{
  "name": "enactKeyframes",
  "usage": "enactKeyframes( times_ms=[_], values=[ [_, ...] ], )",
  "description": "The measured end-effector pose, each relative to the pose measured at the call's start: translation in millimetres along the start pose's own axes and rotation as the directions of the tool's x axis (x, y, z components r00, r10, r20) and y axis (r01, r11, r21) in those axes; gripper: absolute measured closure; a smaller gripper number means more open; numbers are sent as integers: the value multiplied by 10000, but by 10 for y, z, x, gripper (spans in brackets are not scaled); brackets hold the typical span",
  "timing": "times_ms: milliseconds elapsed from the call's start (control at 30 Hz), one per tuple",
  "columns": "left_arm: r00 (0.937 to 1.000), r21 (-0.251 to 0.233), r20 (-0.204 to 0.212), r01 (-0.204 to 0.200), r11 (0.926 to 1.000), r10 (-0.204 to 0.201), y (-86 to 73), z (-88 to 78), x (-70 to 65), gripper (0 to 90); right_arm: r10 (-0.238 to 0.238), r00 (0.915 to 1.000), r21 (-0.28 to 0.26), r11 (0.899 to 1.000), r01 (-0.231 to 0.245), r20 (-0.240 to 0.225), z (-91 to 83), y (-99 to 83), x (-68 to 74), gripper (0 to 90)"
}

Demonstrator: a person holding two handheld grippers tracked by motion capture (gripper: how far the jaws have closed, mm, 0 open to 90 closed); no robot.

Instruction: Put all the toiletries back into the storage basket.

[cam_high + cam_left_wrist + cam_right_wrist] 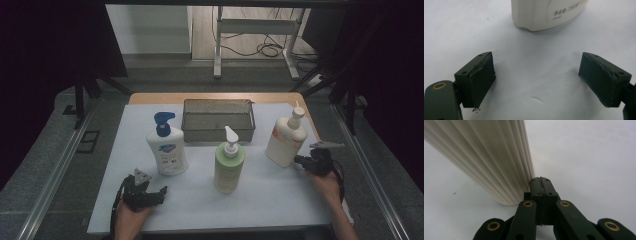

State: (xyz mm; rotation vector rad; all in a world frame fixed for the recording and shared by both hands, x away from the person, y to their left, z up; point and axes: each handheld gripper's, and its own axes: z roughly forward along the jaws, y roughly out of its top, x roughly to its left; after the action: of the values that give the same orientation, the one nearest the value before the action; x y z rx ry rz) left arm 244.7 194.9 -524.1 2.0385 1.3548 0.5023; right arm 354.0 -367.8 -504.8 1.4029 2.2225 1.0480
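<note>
White desk (280,200); right gripper (541,180) clenched empty, touching ribbed cream bottle (486,157); left gripper (536,80) released near blue-pump bottle (544,12).

Cream ribbed plastic bottle (486,157): smooth, slight sheen. White plastic pump bottle with blue pump (167,146): glossy. Pale green pump bottle (229,165): matt plastic. Grey wire-mesh metal basket (218,120): dull. White tabletop (280,195): matt, smooth. Black fingers (482,77): matt, scuffed rubbery pads.

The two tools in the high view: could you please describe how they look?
Both are black. The left tool carries a grey three-cornered plate and a black cable; its pads are flat and worn. The right tool has brass-coloured pivot rivets. Both forearms are bare.
</note>
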Motion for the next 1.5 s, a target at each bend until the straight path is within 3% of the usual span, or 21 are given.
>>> enactKeyframes(
  times_ms=[300, 667, 900, 1067, 1233, 1467, 1500],
  values=[
    [10000, 10, -1, -13, 10000, 13, 0, 0, 1, 131, 10, 9999, 41, 10000, -9, -146, 5, -43, 67, 898],
    [10000, 6, 2, -1, 10000, 1, 1, 0, 0, 131, -324, 9993, 207, 9992, 328, -193, 24, -49, 139, 894],
    [10000, 5, 0, 13, 10000, -13, 1, 0, -2, 131, -230, 9993, 45, 9997, 232, -311, -64, -68, 154, 838],
    [10000, 4, -2, 9, 10000, -9, 1, 0, -1, 130, -361, 9991, -151, 9992, 357, -234, -172, -86, 200, 757],
    [10000, 4, -2, 7, 10000, -7, 0, 0, -1, 131, -247, 9991, -322, 9992, 236, -355, -285, -85, 227, 586],
    [10000, 1, -3, 4, 10000, -4, 0, 0, -1, 131, -411, 9982, -442, 9983, 392, -429, -378, -67, 279, 480],
    [10000, 2, -2, 3, 10000, -3, 0, 0, -1, 131, -434, 9981, -493, 9979, 412, -431, -406, -50, 297, 430]
  ],
)
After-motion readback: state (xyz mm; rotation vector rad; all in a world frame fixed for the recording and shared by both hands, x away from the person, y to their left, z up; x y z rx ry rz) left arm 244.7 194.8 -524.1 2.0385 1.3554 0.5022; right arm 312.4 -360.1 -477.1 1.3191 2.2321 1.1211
